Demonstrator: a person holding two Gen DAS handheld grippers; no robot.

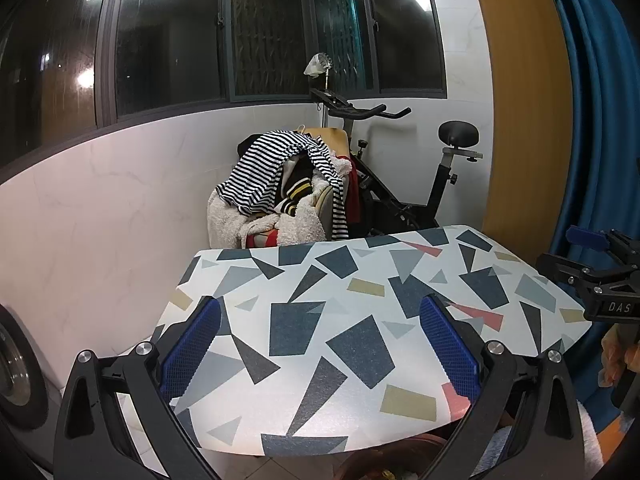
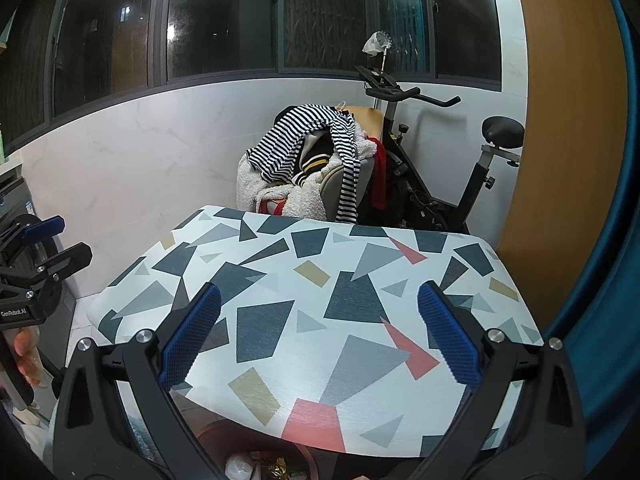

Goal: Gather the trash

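Note:
A table (image 1: 360, 280) with a white top printed in grey, blue, tan and pink shapes fills both views, and no trash lies on it. My left gripper (image 1: 320, 305) hovers open over its near edge, blue pads wide apart and nothing between them. My right gripper (image 2: 320, 292) stands open the same way over the table (image 2: 304, 280). Below the near table edge sits a brown bin (image 2: 216, 440) holding a white crumpled piece (image 2: 238, 466) and a gold wrapper (image 2: 276, 470). The bin's rim (image 1: 384, 456) also shows in the left wrist view.
Beyond the table stand a chair heaped with clothes (image 1: 280, 184) and an exercise bike (image 1: 400, 184) against a white tiled wall under dark windows. A blue curtain (image 1: 592, 120) hangs at the right. A washing machine (image 1: 16, 368) is at the left. Each view shows the other gripper (image 1: 556, 247) (image 2: 76, 236) held in a hand (image 2: 24, 348).

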